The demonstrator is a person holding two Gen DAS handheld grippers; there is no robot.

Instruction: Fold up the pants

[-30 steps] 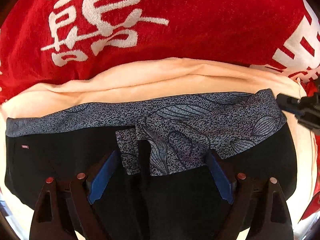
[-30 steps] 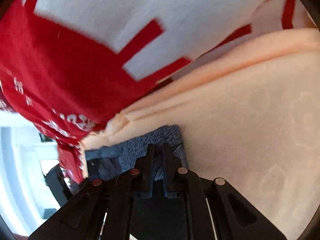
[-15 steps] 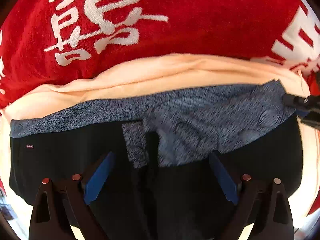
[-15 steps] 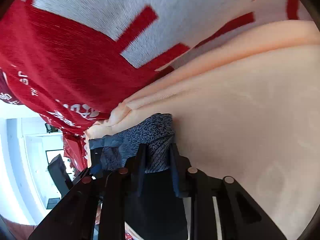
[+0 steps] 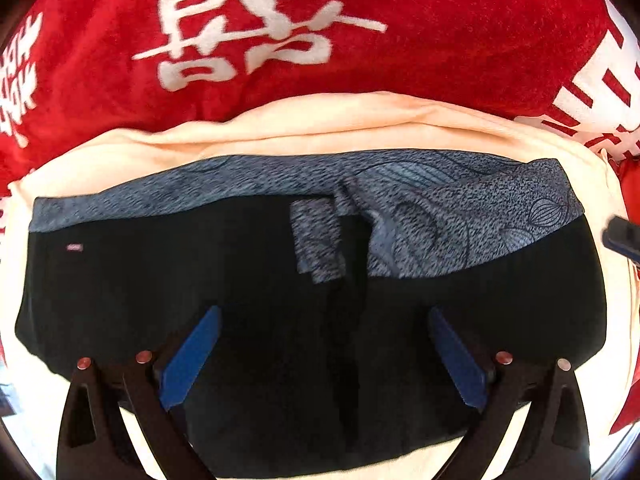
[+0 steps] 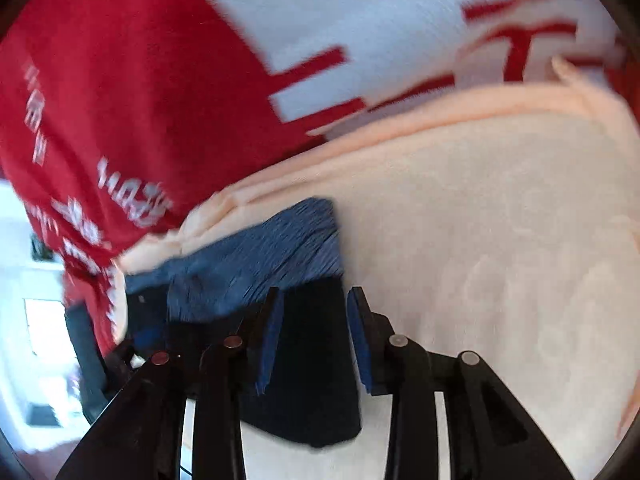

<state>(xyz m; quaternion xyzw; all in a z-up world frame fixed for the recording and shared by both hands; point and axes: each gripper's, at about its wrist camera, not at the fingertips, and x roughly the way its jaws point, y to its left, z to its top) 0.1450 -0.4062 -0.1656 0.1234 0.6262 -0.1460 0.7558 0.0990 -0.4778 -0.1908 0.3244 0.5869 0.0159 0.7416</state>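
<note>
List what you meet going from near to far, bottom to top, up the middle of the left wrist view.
Left gripper, open → black pants → grey patterned waistband → cream blanket → red cloth with white characters.

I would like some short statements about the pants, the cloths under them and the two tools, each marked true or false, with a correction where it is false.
1. The pants are black with a grey patterned waistband. True.
2. The pants lie directly on the red blanket. False: a peach cloth lies between them.
3. The left tool stands wide open above the black fabric. True.
4. The right tool is clamped on the waistband. False: its jaws have just been opening, and the pads stand apart from the cloth.
5. The red blanket bears green lettering. False: the lettering is white.
</note>
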